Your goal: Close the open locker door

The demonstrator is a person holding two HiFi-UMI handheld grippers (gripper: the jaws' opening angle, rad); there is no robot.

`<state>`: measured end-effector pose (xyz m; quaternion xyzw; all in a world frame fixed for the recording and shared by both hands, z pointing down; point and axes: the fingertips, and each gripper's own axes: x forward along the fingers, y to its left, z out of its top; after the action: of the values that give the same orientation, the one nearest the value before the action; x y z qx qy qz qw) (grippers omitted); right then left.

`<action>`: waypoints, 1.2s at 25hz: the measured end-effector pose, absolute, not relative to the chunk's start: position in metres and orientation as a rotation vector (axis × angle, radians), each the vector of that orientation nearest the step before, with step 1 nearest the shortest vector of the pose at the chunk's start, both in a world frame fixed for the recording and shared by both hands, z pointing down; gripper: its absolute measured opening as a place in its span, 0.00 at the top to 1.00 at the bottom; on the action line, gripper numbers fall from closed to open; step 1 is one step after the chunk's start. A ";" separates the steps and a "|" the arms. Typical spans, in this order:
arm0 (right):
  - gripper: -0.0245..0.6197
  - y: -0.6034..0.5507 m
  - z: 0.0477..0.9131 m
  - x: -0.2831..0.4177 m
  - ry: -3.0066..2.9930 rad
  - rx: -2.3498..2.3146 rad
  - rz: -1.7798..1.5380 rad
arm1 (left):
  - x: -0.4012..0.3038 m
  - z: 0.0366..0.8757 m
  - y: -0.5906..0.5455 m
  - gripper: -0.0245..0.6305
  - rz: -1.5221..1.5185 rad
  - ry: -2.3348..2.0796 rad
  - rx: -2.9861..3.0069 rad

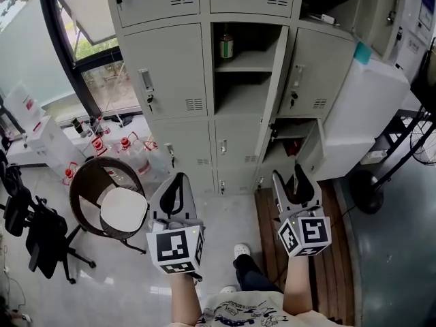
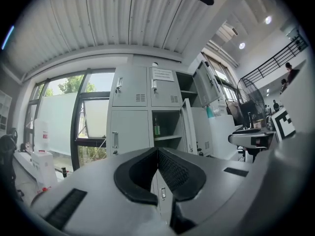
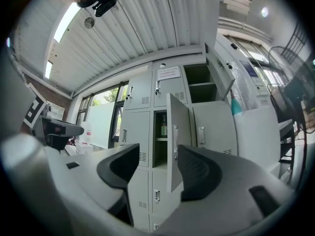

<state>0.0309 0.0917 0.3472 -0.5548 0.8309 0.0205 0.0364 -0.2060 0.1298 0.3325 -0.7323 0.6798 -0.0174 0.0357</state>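
Locker door (image 1: 274,94), the task's thing, stands swung out from the middle column of the locker bank (image 1: 170,67), 2 rows down from the bank's top edge in the head view. It is hinged on its right side, with its free edge pointing out toward the person. From the right gripper view it reads as a thin grey panel (image 3: 177,136) carrying a small handle. Judging by its look, it is light painted sheet metal. That makes it stiff enough to push anywhere but smooth enough for pads to slide, and it should swing easily on its hinges. A flat push on the outer face near the free edge or the handle seems a better hold than a pinch. It may spring back unless pressed fully home. Behind it the open compartment holds 1 bottle (image 1: 226,46) on its upper shelf. The right gripper (image 1: 290,176) hovers well short of the door, its fingers (image 3: 197,173) spread with nothing between them. The left gripper (image 1: 178,186) is also held back, its pads (image 2: 174,173) pressed together on nothing. Other doors hang open at the bank's upper right and lower right corners, and a round-seated chair (image 1: 112,203) stands on the floor to the left.
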 end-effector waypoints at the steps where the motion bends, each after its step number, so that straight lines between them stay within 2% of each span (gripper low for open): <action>1: 0.59 0.082 0.347 0.031 2.555 -1.697 0.058 | -0.204 0.333 0.121 0.96 -0.056 2.091 -2.250; 8: 0.59 0.016 0.341 0.037 2.585 -1.633 0.036 | -0.201 0.330 0.060 0.96 -0.064 2.140 -2.219; 9: 0.61 0.006 0.340 0.038 2.590 -1.627 0.038 | -0.200 0.330 0.051 0.96 -0.065 2.148 -2.214; 10: 0.68 -0.003 0.340 0.039 2.594 -1.621 0.038 | -0.200 0.328 0.043 0.96 -0.064 2.155 -2.208; 11: 0.69 -0.012 0.339 0.039 2.600 -1.611 0.039 | -0.200 0.327 0.035 0.96 -0.065 2.160 -2.203; 30: 0.69 -0.096 0.338 0.016 2.802 -1.280 0.042 | -0.184 0.329 -0.050 0.96 -0.102 2.210 -2.165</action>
<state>0.0165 -0.0956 0.3383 -0.4152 0.9091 0.0136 0.0306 -0.1838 -0.0499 0.3286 -0.6992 0.7138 -0.0328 0.0233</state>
